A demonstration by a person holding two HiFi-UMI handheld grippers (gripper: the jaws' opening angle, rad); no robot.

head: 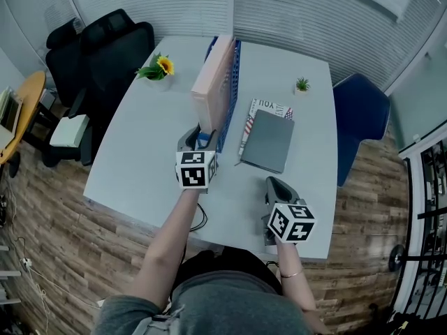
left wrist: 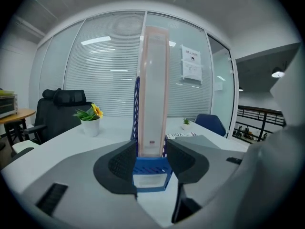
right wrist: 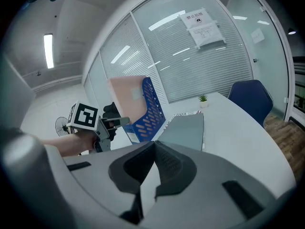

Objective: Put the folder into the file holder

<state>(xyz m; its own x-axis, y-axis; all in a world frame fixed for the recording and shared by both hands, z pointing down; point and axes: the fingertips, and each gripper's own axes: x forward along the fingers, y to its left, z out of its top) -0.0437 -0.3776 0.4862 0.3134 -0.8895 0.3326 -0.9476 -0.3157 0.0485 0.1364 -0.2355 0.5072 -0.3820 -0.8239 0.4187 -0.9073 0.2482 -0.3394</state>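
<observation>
Left gripper is wide open; its jaws stand either side of the near end of the blue file holder, clamping nothing; whether the pads brush the holder's walls is hard to say, though they seem just clear. The pink folder stands upright inside the holder, straight ahead between the jaws; its foot is hidden behind the holder's front wall. From the head view the marker cube covers most of those jaws. Right gripper is closed, tips meeting on nothing; it hangs above the near part of the white table. Ahead of it lies a grey notebook on a book; the book is mostly covered, only its far edge showing. Off to the left gripper's left sits a potted sunflower.
</observation>
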